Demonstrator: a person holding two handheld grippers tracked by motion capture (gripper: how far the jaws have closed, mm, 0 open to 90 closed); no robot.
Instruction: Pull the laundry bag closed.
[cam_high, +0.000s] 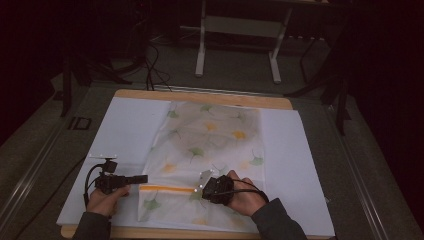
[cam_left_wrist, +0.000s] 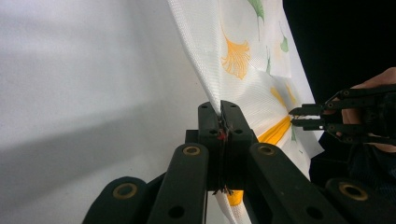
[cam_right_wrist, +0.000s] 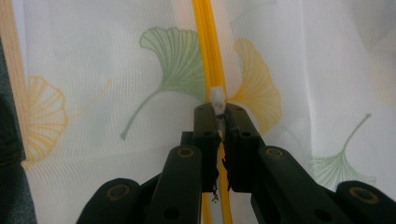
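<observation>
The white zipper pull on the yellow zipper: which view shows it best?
The right gripper view. There the white zipper pull sits close up on the yellow zipper, pinched by the right gripper. The left gripper view shows that gripper's tips at the zipper far off, the pull too small to tell. In the high view the hand and gripper cover it.

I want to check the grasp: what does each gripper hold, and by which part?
The left gripper pinches the edge of the mesh bag near the zipper's end. The right gripper grips the white zipper pull on the orange zipper.
</observation>
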